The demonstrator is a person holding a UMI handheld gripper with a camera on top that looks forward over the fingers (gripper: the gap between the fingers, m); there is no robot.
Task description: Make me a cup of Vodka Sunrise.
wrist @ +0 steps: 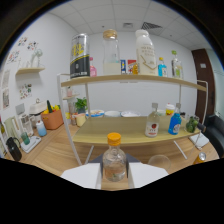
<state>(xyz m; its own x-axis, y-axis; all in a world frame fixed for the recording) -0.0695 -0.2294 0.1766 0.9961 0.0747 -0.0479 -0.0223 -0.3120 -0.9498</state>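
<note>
- Gripper view: clear bottle [114, 161] with a yellow cap, upright, close in, just ahead of the gripper.
- Gripper itself is lost in the dark lower part of the view; cannot tell whether its fingers are apart or together.
- Empty glass [159, 162] just beside the bottle, to its right, on the wooden surface [55, 156].
- Beyond: two-tier shelf [131, 80]. Lower tier holds a red-labelled bottle [152, 122] and a blue bottle [174, 121]; top tier holds a dark canister [79, 55] and a white jug [145, 53].

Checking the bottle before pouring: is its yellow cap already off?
No, the yellow cap sits on the clear bottle between the tongs.
</note>
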